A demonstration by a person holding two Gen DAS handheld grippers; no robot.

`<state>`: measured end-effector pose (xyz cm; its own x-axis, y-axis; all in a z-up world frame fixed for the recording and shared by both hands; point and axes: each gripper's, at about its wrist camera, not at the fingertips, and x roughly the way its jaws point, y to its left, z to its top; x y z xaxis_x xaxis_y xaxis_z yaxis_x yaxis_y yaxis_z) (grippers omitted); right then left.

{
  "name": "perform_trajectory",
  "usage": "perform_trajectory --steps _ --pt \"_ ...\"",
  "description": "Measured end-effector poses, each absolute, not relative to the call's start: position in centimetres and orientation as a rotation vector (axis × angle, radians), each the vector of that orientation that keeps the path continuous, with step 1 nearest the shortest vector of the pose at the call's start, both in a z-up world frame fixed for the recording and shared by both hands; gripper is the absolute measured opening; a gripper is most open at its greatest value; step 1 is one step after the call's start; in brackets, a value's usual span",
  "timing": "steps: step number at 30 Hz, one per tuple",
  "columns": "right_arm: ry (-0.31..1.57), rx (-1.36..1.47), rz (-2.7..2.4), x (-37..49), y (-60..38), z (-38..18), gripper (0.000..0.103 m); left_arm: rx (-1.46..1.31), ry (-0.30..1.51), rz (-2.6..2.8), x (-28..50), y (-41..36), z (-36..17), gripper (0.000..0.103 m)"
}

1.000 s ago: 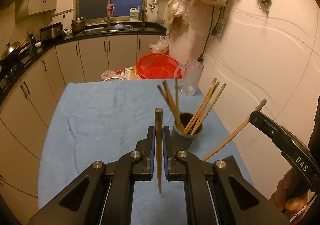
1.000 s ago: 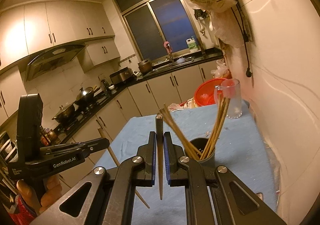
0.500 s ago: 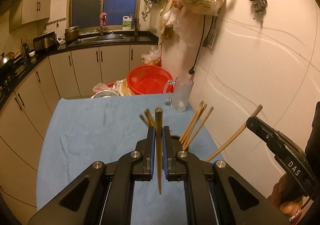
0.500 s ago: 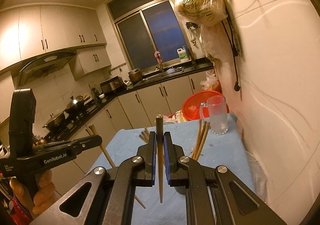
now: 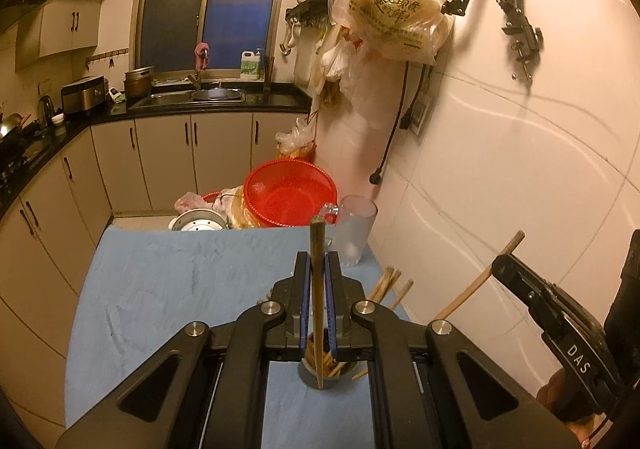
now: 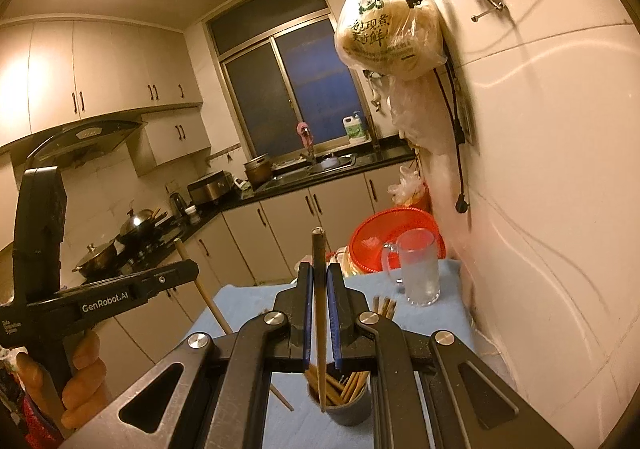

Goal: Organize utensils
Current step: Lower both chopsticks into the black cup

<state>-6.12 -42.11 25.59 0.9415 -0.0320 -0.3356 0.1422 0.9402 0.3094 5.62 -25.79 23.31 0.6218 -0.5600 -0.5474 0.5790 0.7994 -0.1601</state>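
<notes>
Blue cloth [image 5: 168,289], dark cup [image 6: 348,411] w/ chopsticks [image 6: 352,385], mug [image 6: 418,273]

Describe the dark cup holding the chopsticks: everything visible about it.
The dark cup is a small round holder, grey-black with a matte look; its material cannot be told. It stands upright on the blue cloth covering the table, near the wall side. A bundle of wooden chopsticks leans inside it, fanning past the rim. Gripper parts hide much of it in both views. The chopstick in the right gripper appears over its mouth; contact cannot be told.
</notes>
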Motion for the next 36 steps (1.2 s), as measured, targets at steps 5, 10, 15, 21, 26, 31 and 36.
perform_trajectory --steps 5,10,15,21,26,31,36 --pt "0.341 0.342 -0.096 -4.8 -42.8 25.2 0.008 0.019 0.627 -0.655 7.1 -27.1 22.8 0.007" --pt "0.361 0.346 -0.103 -3.4 -43.7 24.3 0.008 0.021 0.640 -0.654 8.1 -27.9 21.6 0.007" --pt "0.387 0.354 -0.107 -2.4 -44.2 22.8 0.008 0.017 0.669 -0.656 9.0 -28.7 20.2 0.007" --pt "0.429 0.359 -0.106 -1.6 -44.1 20.7 0.008 0.015 0.697 -0.657 9.6 -29.2 18.5 0.007" --pt "0.458 0.369 -0.103 -1.6 -43.7 19.2 0.008 0.022 0.720 -0.653 9.6 -29.2 17.1 0.007" --pt "0.477 0.370 -0.104 -1.5 -43.2 18.2 0.008 0.023 0.728 -0.652 9.3 -28.5 16.2 0.007" --pt "0.491 0.368 -0.112 -1.4 -43.0 17.3 0.008 0.020 0.742 -0.647 9.2 -27.9 15.4 0.007"
